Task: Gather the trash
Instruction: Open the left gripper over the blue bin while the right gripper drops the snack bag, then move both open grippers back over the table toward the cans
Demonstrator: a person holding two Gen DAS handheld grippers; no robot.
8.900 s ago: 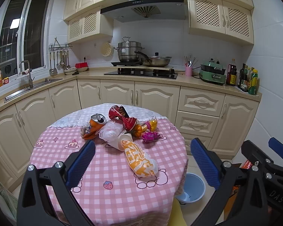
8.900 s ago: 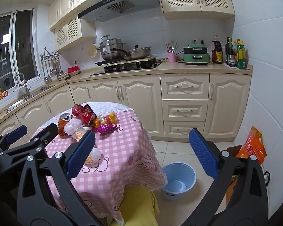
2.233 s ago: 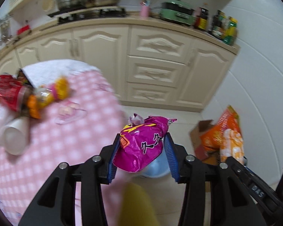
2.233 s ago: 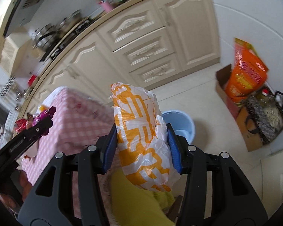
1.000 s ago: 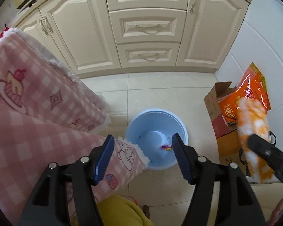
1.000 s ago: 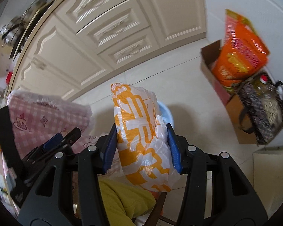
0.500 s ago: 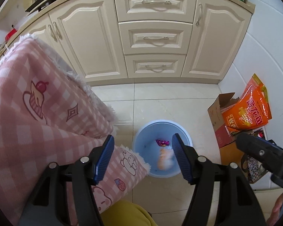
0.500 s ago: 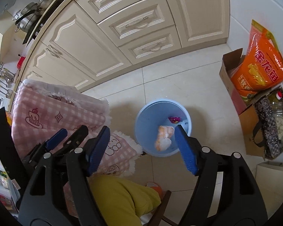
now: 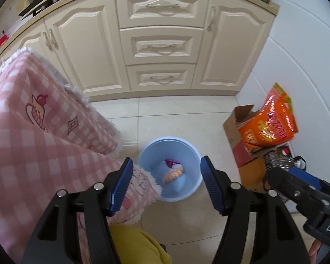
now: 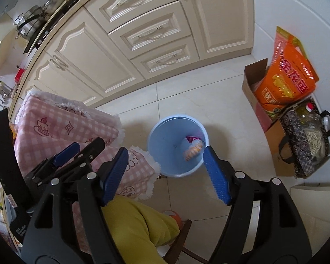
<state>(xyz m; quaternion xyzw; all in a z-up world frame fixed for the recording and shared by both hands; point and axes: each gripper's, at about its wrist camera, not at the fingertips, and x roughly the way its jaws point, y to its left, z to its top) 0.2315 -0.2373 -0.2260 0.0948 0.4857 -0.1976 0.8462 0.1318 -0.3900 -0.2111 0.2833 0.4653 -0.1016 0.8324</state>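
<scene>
A light blue bin (image 9: 147, 154) stands on the tiled floor beside the table; it also shows in the right wrist view (image 10: 162, 151). Inside it lie a magenta snack wrapper (image 9: 170, 163) and an orange-and-white plastic bag (image 9: 173, 174), seen in the right wrist view too, the wrapper (image 10: 191, 139) above the bag (image 10: 193, 150). My left gripper (image 9: 166, 184) is open and empty above the bin. My right gripper (image 10: 166, 173) is open and empty, also over the bin.
The round table's pink checked cloth (image 9: 33, 136) hangs at the left. Cream cabinets and drawers (image 9: 158, 44) run along the back. A cardboard box with an orange bag (image 9: 268, 125) and a dark patterned tote (image 10: 305, 140) stand by the right wall. A yellow-clad leg (image 10: 132, 226) is below.
Both grippers were shut on trash, the left on the magenta wrapper, the right on the orange-and-white bag. Both opened and the two items now lie in the bin. The views have pulled back slightly.
</scene>
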